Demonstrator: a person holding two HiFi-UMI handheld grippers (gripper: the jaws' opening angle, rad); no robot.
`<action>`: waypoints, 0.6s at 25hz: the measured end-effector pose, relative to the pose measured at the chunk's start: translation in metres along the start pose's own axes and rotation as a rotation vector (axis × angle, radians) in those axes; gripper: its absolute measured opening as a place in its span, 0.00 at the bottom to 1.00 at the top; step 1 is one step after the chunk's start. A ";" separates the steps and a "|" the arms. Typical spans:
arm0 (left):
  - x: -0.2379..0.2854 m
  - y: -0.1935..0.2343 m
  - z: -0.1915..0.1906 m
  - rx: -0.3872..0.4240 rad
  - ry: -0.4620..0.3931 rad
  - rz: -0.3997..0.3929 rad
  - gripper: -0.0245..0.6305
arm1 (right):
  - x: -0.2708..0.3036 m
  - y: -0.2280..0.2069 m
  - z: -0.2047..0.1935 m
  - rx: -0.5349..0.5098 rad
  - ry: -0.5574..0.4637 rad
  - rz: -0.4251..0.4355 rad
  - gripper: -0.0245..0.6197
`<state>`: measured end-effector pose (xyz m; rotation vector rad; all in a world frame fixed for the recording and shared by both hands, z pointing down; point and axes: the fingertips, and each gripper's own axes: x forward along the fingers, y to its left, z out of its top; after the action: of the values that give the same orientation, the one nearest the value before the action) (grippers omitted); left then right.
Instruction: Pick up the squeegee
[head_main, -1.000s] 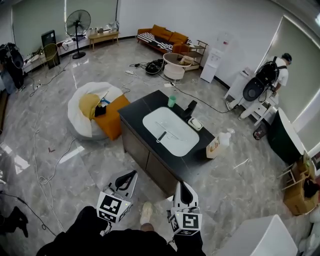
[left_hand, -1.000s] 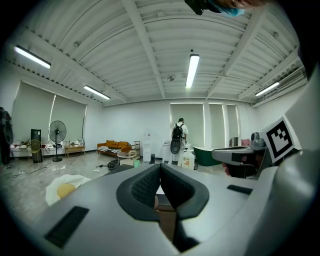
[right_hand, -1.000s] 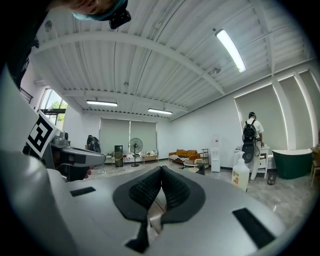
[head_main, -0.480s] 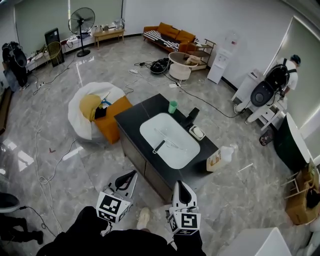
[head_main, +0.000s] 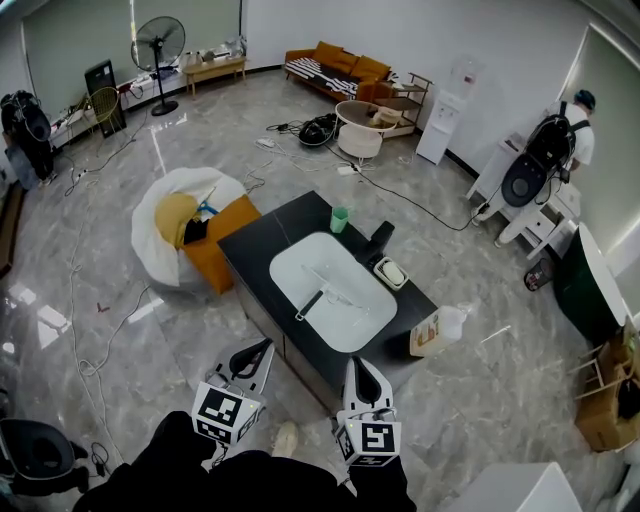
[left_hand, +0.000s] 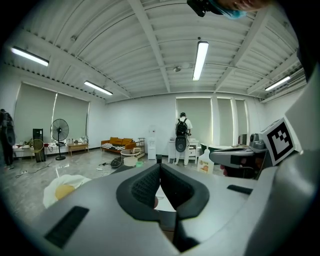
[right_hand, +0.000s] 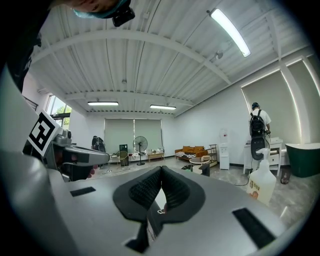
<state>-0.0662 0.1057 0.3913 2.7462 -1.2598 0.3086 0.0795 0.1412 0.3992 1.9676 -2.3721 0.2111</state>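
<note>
**A:** Claws first, quick.

**B:** Left claw (left_hand: 160, 167): tips pressed together, nothing in it. Right claw (right_hand: 161, 170): same, pads meet, nothing pinched. Neither touches anything. I've got both low in front of me, with the near edge of the black counter (head_main: 262, 235) just ahead of them.

**A:** Squeegee?

**B:** One squeegee (head_main: 313, 300), lying in the white sink (head_main: 350, 320). The dark handle is toward the sink's near-left side, the thin end toward the middle. It's well apart from both claws.

**A:** Counts?

**B:** Two claws, one squeegee, one sink. One black tap (head_main: 380, 238), one soap dish (head_main: 391, 273) just beside it, one green cup (head_main: 340, 219) at the counter's far corner, one bottle (head_main: 438, 330) at its right end. On the floor are one beanbag (head_main: 150, 240), one fan (head_main: 160, 45) and one sofa (head_main: 335, 68). One person (head_main: 565, 135) is standing by the far right wall.

**A:** What differs between views?

**B:** Only the head view gives me the squeegee. In both claw views the claw's own body covers it. The right claw view shows the bottle large at its right and the left claw at its left edge. The left claw view shows the bottle small, near the right claw's body, and the person near the middle. The claw views also catch the ceiling lamps (left_hand: 201, 60), which the head view doesn't.
</note>
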 end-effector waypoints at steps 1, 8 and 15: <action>0.005 0.001 0.001 0.000 0.000 0.004 0.07 | 0.005 -0.004 0.001 0.002 -0.003 0.003 0.06; 0.031 0.009 0.010 0.007 -0.011 0.030 0.07 | 0.030 -0.018 0.003 0.008 -0.010 0.034 0.06; 0.048 0.020 0.022 0.012 -0.023 0.045 0.07 | 0.049 -0.028 0.011 0.009 -0.024 0.040 0.06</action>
<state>-0.0474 0.0533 0.3811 2.7427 -1.3310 0.2902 0.0979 0.0866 0.3965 1.9389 -2.4316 0.2018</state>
